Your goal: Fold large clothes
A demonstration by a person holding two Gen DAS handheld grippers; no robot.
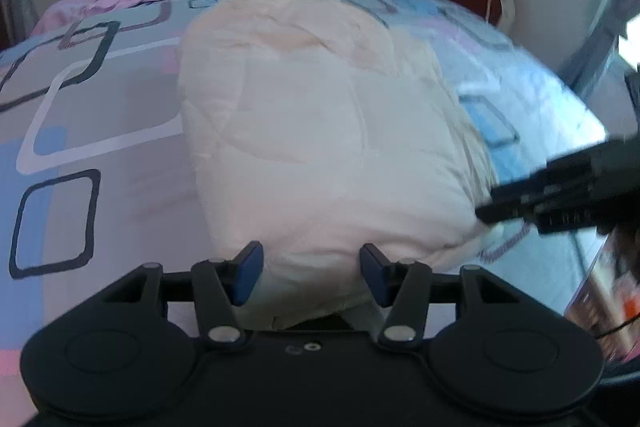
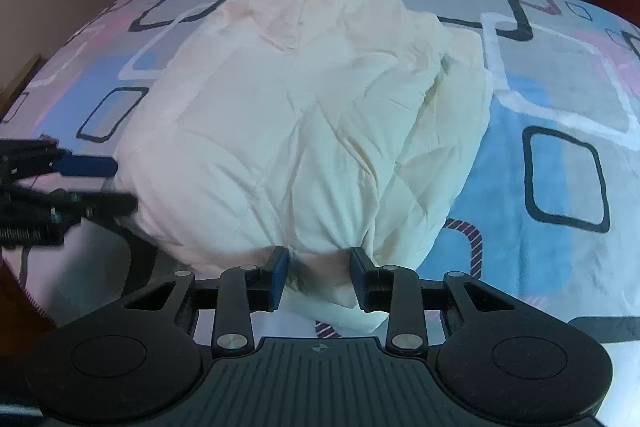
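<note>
Where left view blurs, garment [image 2: 304,115] creases show

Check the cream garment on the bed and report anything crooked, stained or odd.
The cream garment has faint orange-tan marks near its far end, and its right side bulges in uneven loose layers instead of one straight edge. Both hand-held grippers, left and right, pinch its near edge. Nothing looks torn.

Both wrist cameras look steeply down along their own fingers from the near edge of a bed [image 1: 100,115], close over a cream padded garment [image 1: 320,131]. They share the garment [image 2: 304,115], patterned bedspread [image 2: 560,147] and far pillows. Each view catches the other gripper at its side: the right gripper [image 1: 560,195] and the left gripper [image 2: 80,183].
</note>
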